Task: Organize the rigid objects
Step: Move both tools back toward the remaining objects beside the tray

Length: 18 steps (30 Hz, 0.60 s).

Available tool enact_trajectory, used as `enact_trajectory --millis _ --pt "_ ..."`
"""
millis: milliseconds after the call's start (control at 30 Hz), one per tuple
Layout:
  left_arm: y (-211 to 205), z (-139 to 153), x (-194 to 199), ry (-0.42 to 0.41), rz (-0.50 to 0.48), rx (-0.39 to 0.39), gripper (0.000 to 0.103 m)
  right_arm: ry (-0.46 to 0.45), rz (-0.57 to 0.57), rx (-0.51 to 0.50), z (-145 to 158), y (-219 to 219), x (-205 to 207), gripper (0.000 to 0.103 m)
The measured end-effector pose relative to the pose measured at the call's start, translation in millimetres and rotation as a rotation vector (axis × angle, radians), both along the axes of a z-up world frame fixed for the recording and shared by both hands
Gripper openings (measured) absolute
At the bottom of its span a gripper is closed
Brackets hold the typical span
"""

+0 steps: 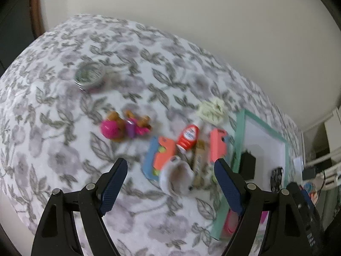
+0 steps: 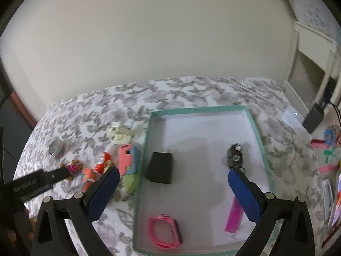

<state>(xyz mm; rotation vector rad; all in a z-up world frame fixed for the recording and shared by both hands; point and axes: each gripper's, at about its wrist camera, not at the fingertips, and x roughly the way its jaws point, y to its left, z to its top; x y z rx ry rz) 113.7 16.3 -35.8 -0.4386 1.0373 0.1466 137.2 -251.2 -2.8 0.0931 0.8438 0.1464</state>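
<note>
The left tool (image 1: 170, 170) is wide open w/ nothing in it. It hangs over a pile of small things on the bed (image 1: 64, 149), which has a gray flower cover. Below it sit a white cup (image 1: 177, 177), a red bottle (image 1: 188, 137), a coral and blue toy (image 1: 159, 157) & a doll w/ a pink hat (image 1: 125, 127). A round tin (image 1: 89, 75) lies far off on the left.

The right tool (image 2: 172, 183) is wide open too, holding nothing. It hangs over a box w/ a green rim (image 2: 257, 132), just right of the pile. In the box: a black block (image 2: 161, 167) at the left, a small dark car (image 2: 235, 154) at the far right, a pink band (image 2: 165, 231) at the near end & a purple strip (image 2: 234, 219) near the right side. All is a bit blurry.
</note>
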Motion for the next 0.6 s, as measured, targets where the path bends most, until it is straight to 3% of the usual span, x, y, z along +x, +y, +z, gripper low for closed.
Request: enact_trajectory --millis 67,400,600 --pt "13.0 4.6 -0.8 -0.023 0.028 0.003 0.102 -0.015 0.038 -0.002 5.1 14.2 -0.2 0.103" --pt "79.9 20.0 -2.8 -0.116 0.171 0.049 0.103 -0.006 0.166 -0.042 2.5 85.3 11.2 0.103" --pt "110.5 6.1 3.3 -0.066 0.193 0.046 0.103 0.056 0.229 -0.041 -21.2 120.4 22.2 0.103"
